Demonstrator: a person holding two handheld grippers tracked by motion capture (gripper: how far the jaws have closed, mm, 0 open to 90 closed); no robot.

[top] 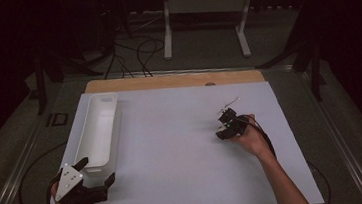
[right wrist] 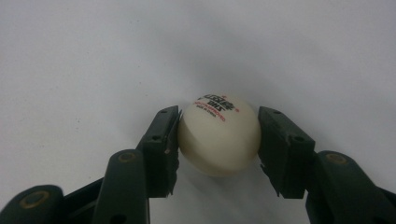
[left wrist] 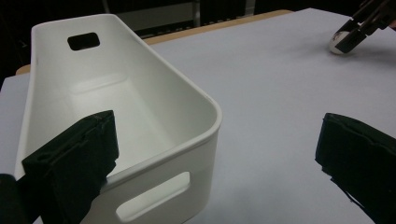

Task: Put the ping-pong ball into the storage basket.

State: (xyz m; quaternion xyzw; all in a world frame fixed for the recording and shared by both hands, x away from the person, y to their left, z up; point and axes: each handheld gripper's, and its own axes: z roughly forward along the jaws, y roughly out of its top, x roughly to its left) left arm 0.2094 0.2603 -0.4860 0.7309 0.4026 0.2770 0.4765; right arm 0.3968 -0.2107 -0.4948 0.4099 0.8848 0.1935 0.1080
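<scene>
Between the right tongs (right wrist: 218,140), white ball (right wrist: 218,135), pads pressing both sides

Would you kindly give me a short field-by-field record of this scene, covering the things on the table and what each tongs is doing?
surface: white board on a table
ball: white table-tennis ball with printed lettering, on the board's right part
bin: long white bin with handle cut-outs, upright at the board's left, nothing seen inside
right tongs: shut on the ball, one pad on each side
left tongs: open, at the bin's near end, holding nothing
</scene>
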